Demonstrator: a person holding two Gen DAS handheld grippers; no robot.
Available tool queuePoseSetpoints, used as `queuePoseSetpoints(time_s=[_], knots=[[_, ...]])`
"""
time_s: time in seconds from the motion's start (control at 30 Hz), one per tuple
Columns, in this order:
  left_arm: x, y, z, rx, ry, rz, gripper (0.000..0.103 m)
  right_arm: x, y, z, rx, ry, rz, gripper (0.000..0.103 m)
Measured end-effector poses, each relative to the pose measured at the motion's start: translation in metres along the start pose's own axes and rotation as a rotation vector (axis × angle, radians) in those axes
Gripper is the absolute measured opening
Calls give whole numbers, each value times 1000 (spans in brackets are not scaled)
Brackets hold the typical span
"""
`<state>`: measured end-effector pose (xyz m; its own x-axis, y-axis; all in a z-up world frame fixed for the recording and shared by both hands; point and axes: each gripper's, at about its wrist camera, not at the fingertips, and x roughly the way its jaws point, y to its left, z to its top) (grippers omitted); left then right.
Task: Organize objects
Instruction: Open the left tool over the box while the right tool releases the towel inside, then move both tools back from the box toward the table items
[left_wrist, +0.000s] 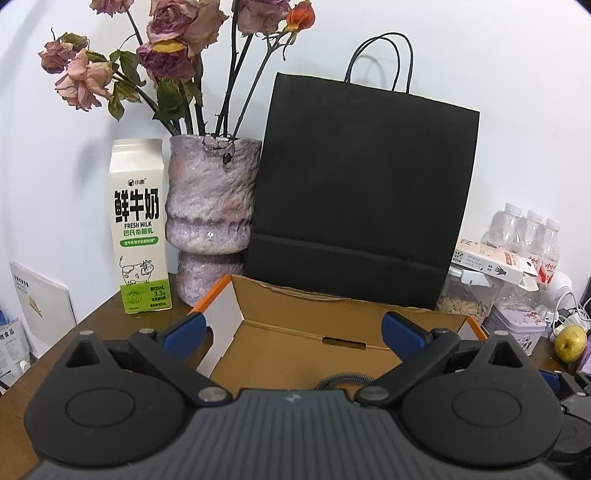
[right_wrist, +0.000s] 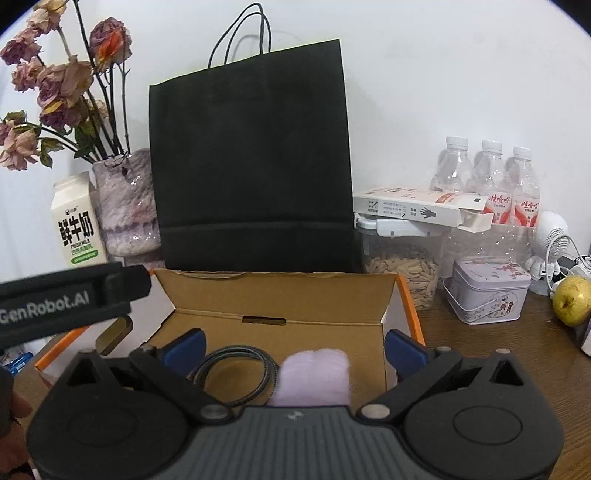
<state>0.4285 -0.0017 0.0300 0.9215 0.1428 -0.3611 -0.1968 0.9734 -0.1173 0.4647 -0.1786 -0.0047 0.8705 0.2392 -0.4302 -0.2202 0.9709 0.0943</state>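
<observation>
An open cardboard box (right_wrist: 280, 295) with orange edges sits on the wooden table; it also shows in the left wrist view (left_wrist: 295, 325). Inside it lie a coiled braided cable (right_wrist: 240, 369) and a pale purple fluffy object (right_wrist: 314, 376). My right gripper (right_wrist: 295, 350) is open above the box, its blue pads on either side of these two things, holding nothing. My left gripper (left_wrist: 293, 332) is open and empty over the box's left part; the cable (left_wrist: 343, 380) peeks out just above its body. The left gripper's body (right_wrist: 62, 299) shows at the left of the right wrist view.
A black paper bag (right_wrist: 251, 166) stands behind the box. A milk carton (left_wrist: 140, 229) and a vase of dried roses (left_wrist: 210, 214) stand at the left. At the right are a seed jar (right_wrist: 402, 258), a white carton (right_wrist: 417, 206), water bottles (right_wrist: 487, 177), a tin (right_wrist: 487, 291) and a yellow-green fruit (right_wrist: 572, 299).
</observation>
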Motion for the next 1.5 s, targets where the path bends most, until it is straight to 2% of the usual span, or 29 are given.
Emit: queuePoseSetpoints(time_s=[0.37, 0.8, 1.5], knots=[[-14, 6, 4, -49, -3, -13, 103, -13, 3, 4, -7, -11, 9, 103], [-63, 18, 10, -79, -63, -22, 103, -51, 5, 9, -20, -47, 20, 103], [-131, 31, -11, -64, -62, -14, 103, -124, 8, -19, -100, -67, 18, 103]])
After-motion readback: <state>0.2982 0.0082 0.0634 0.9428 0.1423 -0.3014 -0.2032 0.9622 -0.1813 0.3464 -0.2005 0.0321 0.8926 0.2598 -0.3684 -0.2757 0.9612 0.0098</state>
